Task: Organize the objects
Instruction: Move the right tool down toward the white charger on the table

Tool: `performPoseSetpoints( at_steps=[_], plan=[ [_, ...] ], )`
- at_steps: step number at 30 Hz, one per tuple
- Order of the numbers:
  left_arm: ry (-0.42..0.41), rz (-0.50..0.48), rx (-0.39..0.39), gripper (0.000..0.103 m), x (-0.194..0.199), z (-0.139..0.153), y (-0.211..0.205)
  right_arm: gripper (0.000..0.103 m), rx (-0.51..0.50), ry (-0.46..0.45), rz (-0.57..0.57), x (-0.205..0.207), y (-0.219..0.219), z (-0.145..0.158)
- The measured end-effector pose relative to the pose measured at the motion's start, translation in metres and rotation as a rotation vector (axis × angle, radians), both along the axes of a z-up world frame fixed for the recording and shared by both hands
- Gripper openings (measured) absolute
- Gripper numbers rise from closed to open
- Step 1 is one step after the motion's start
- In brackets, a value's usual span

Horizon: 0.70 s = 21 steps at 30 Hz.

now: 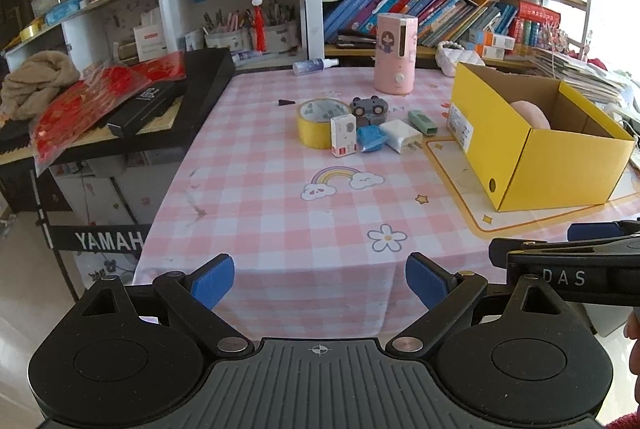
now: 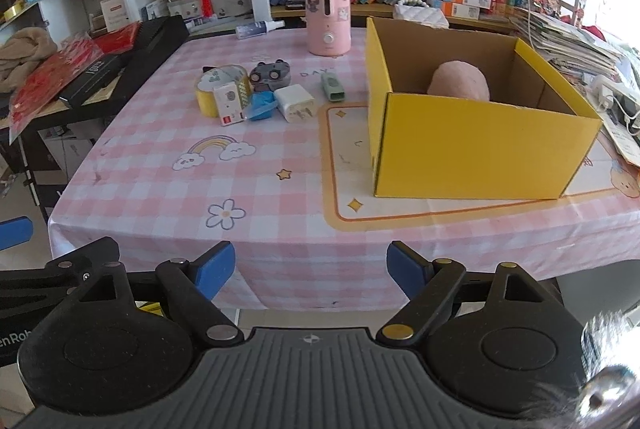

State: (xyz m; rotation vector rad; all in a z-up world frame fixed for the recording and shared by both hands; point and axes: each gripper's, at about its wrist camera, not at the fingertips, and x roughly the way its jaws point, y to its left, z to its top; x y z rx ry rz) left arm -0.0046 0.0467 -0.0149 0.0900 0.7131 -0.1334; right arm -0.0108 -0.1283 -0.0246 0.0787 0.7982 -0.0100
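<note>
A cluster of small items lies mid-table: a yellow tape roll (image 1: 318, 123) (image 2: 216, 89), a small white box (image 1: 344, 135) (image 2: 229, 105), a grey toy (image 1: 369, 109) (image 2: 270, 73), a blue piece (image 1: 372, 138) (image 2: 262, 106), a white charger (image 1: 400, 136) (image 2: 295, 103) and a green stick (image 1: 422, 121) (image 2: 332, 87). A yellow cardboard box (image 1: 560, 169) (image 2: 472, 145) stands open at the right with a pink soft thing (image 1: 530, 115) (image 2: 460, 79) inside. My left gripper (image 1: 320, 281) and right gripper (image 2: 310, 269) are both open and empty, held before the table's near edge.
A pink cylinder appliance (image 1: 396, 53) (image 2: 328, 17) and a spray bottle (image 1: 314, 65) (image 2: 258, 27) stand at the back. A black keyboard (image 1: 132, 109) with red packets sits left of the table. Bookshelves (image 1: 440, 13) line the back. Papers (image 2: 568, 45) pile up at right.
</note>
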Motion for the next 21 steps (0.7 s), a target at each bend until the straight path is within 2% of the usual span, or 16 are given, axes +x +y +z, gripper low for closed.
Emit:
performPoseSetpoints(
  at_steps=[11,21],
  plan=[
    [0.021,0.019,-0.03,0.095,0.021,-0.007,0.005,0.082,-0.013,0.014,0.024,0.022,0.006,-0.005],
    [0.03,0.038,-0.049,0.094,0.061,-0.011,0.004,0.08,-0.027,0.034,0.054,0.066,0.005,-0.01]
  ],
)
